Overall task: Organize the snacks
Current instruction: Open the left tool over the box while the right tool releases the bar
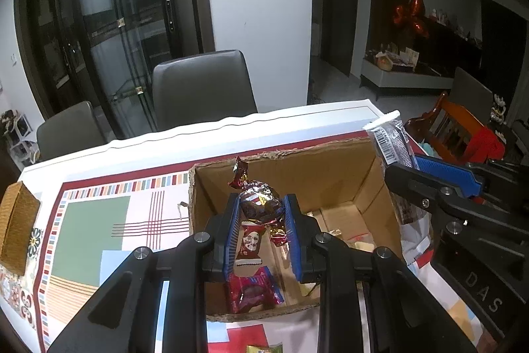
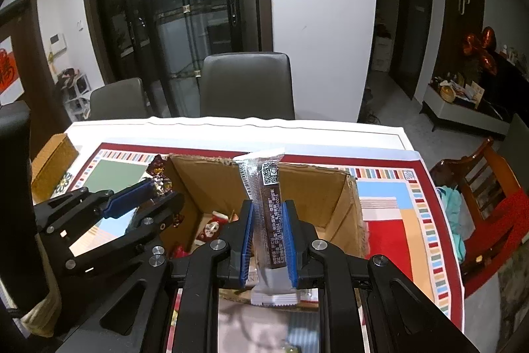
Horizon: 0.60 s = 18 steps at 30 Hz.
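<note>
An open cardboard box [image 1: 373, 187] stands on the patterned tablecloth; it also shows in the right wrist view [image 2: 353, 214]. My left gripper [image 1: 261, 210] is shut on a dark red foil-wrapped candy [image 1: 259, 204] and holds it above the box. Several wrapped snacks lie inside, among them a red packet [image 1: 253, 286]. My right gripper [image 2: 269, 217] is shut on a long brown snack bar [image 2: 269, 214] with clear ends, upright over the box's near edge. That bar shows at the box's right wall in the left wrist view [image 1: 391, 141].
A wicker basket [image 1: 15, 227] sits at the table's left edge. A small packet [image 1: 264, 348] lies on the cloth in front of the box. Grey chairs [image 2: 246, 85] stand behind the table; a wooden chair [image 2: 479, 187] is to the right.
</note>
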Available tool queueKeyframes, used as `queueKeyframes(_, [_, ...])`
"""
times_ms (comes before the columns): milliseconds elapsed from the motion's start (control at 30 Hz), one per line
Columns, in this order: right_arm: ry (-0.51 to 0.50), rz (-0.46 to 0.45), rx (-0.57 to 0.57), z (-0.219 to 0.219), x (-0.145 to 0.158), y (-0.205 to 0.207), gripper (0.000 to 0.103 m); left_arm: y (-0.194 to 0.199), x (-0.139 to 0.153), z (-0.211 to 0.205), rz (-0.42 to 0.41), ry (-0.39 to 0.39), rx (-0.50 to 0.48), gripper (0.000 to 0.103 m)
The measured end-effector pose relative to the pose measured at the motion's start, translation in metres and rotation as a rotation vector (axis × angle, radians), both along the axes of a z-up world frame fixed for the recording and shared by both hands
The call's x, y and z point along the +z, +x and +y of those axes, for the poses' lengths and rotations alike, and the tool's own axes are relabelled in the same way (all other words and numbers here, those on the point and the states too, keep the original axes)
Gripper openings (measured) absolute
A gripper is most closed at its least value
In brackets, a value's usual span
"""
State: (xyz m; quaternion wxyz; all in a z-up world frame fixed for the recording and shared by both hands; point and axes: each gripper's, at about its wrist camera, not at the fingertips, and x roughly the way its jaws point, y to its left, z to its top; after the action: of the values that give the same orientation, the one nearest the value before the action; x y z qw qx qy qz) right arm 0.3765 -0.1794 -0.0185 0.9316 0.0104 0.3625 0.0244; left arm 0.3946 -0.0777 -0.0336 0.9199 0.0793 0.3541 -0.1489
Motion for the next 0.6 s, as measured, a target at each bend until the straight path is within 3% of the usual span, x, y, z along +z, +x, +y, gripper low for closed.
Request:
queueKeyframes(267, [-0.014, -0.012, 0.017, 0.004, -0.001, 0.004, 0.020, 0.003, -0.001, 0.004, 0.003, -0.005, 0.013, 0.028])
queueKeyframes(400, [-0.018, -0.035, 0.009, 0.003, 0.002, 0.002, 0.053, 0.000, 0.003, 0.005, -0.030, 0.007, 0.042, 0.049])
queueKeyframes(500, [-0.013, -0.048, -0.001, 0.001, 0.005, -0.001, 0.063, -0.003, 0.006, 0.008, -0.044, 0.007, 0.057, 0.060])
queueKeyframes(600, [-0.011, -0.055, -0.012, -0.001, 0.007, -0.003, 0.067, -0.006, 0.009, 0.011, -0.057, 0.010, 0.069, 0.065])
